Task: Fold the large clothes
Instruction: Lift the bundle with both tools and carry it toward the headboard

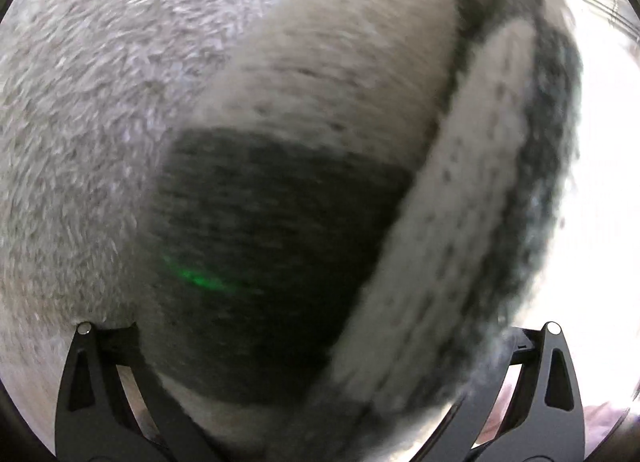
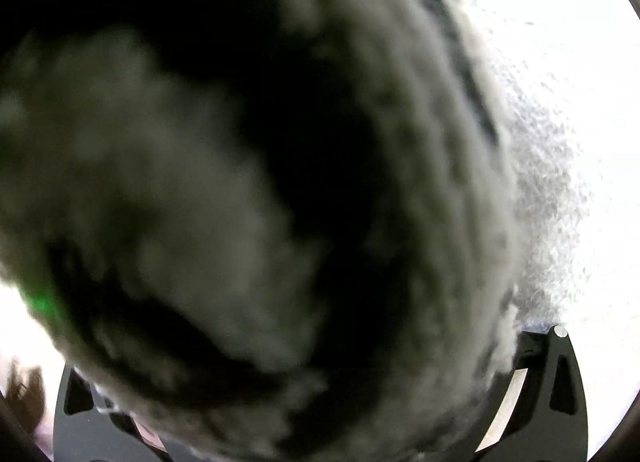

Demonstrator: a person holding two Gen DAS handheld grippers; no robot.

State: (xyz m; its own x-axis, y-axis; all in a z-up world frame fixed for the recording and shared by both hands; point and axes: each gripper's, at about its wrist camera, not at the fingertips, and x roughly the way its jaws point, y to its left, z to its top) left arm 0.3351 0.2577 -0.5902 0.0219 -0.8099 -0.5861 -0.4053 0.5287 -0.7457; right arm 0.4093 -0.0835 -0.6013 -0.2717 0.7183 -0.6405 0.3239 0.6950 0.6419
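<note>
Thick knit garment (image 1: 280, 222) draped over shaggy rug (image 1: 80, 102), bunched between wide-spread fingers of left tool (image 1: 318, 328). Right tool (image 2: 316, 342) smothered in fabric (grip state unclear). Soft, bulky, floppy; best grabbed at hem edge.

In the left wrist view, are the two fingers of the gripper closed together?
No. The left gripper has its fingers wide apart, with the grey and beige knitted garment filling the gap between them.
</note>
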